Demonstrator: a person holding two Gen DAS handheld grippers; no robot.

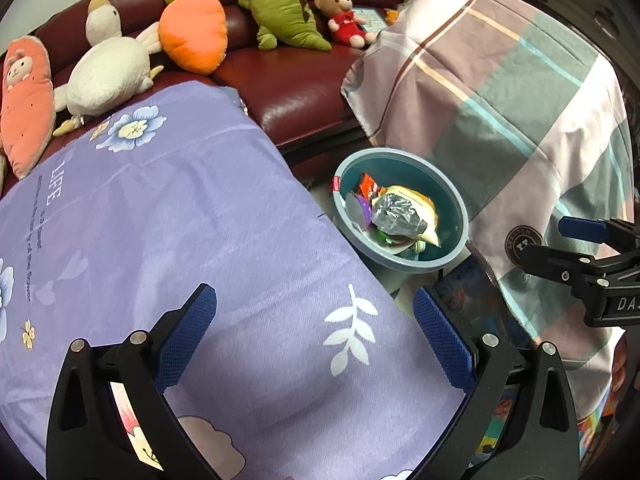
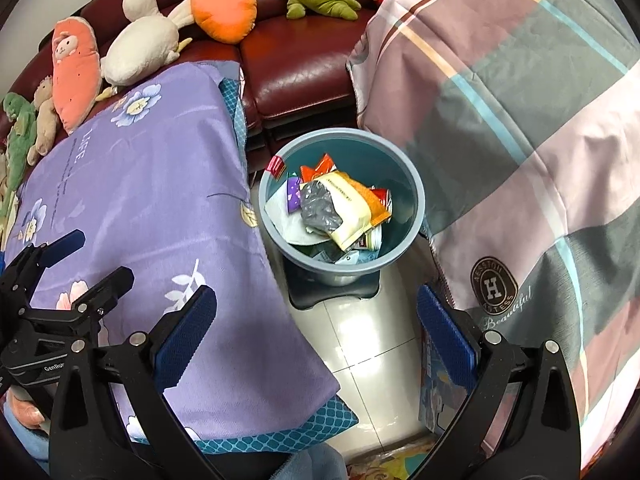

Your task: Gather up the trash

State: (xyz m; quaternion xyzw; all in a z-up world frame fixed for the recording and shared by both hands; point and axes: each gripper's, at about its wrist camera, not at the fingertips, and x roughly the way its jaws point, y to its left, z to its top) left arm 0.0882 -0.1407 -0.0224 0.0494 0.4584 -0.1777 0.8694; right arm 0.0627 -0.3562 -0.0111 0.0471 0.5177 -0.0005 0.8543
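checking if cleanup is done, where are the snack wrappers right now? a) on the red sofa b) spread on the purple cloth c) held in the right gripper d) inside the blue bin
d: the wrappers lie piled inside the blue bin, and both grippers are open with nothing between their fingers.

The bin stands on a stool on the floor, between two cloth-covered benches: the floral bench to its left, the checked bench to its right. Wrappers lie piled in the bin. Behind all three runs a sofa, with plush toys lined along its seat and back. The left hand-held gripper hangs over the floral bench, the right hand-held gripper over the floor before the bin.
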